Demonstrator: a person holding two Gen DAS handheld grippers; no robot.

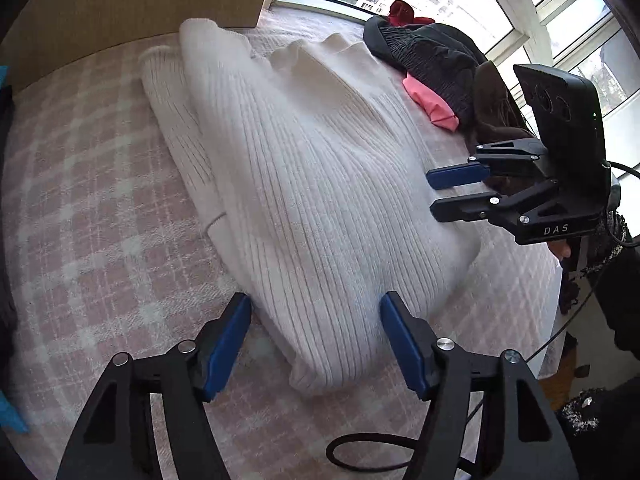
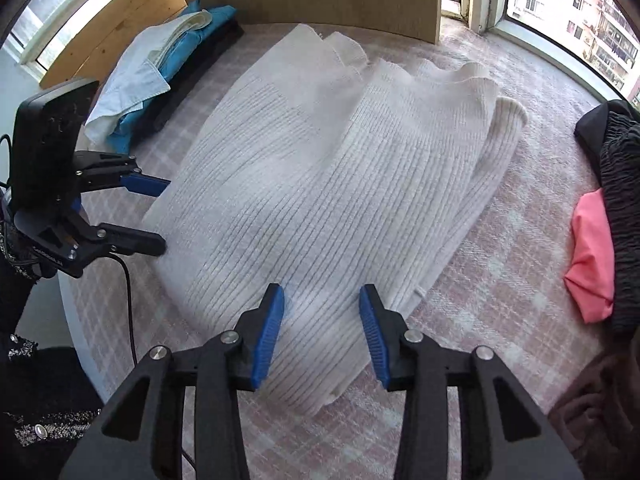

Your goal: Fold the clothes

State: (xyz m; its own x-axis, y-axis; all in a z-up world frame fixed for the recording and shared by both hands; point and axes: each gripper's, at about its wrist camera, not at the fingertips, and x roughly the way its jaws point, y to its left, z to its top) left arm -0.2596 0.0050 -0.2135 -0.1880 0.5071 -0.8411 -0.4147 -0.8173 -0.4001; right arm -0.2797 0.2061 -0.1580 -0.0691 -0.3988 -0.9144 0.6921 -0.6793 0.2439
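Pink plaid bedding covers the bed, with big windows behind. On it lies a white ribbed sweater, partly folded, sleeves tucked over its body. Left claw stands wide at the sweater's near end; right claw is also wide over the knit. At 2 o'clock in the left view sits a pile of dark clothes with a pink garment.

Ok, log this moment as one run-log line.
task: fold clothes | white ribbed sweater: partly folded on bed | left gripper: open, empty | right gripper: open, empty
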